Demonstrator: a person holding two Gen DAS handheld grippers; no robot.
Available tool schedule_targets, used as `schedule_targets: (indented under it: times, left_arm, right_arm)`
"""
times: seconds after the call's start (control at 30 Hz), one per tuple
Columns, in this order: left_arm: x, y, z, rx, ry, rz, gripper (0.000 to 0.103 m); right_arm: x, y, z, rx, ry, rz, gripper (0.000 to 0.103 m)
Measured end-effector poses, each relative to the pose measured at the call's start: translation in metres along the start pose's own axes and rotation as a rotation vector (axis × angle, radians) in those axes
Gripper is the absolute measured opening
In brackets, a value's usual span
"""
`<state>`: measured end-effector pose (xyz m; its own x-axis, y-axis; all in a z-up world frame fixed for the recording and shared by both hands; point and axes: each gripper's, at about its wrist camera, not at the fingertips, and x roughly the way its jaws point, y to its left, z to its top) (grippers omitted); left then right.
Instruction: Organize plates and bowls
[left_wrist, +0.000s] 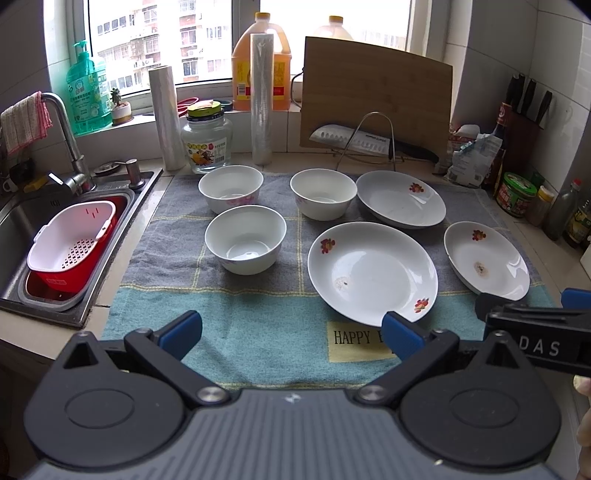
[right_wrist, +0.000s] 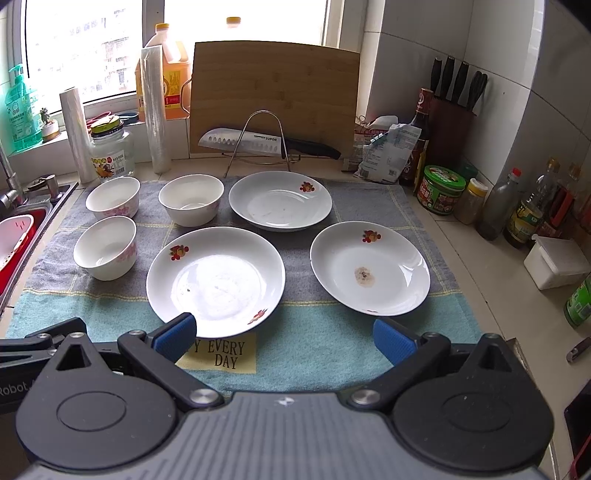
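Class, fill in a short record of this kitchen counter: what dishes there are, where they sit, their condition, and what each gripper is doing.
bowls: three white bowls, upright, left part of towel
plates: three white plates, none stacked
surface: checked towel beside sink
condition: brown stain in right plate
left gripper: jaws open, empty
right gripper: jaws open, empty

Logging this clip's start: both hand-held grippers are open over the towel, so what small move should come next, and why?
Probably ease the right hand-held gripper forward to the near rim of the stained plate. It lies straight ahead, apart from the other plates, and nothing is stacked yet; both grippers are open and empty.
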<state>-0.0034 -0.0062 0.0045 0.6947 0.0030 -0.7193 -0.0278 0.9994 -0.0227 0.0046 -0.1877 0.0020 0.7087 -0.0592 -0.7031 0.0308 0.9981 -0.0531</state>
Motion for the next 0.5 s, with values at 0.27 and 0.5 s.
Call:
schedule_targets:
  times: [0.27, 0.5]
  left_arm:
    - [-0.0003, 0.0003, 0.0006, 0.0, 0.001, -0.001, 0.102]
    - [-0.0007, 0.0012, 0.0011, 0.001, -0.001, -0.003, 0.102]
  right_arm:
    - [-0.0009, 0.0001, 0.0003, 0.0, -0.001, -0.002, 0.103]
    - [-0.0025, 0.0014, 0.0009, -0.003, -0.005, -0.009, 0.103]
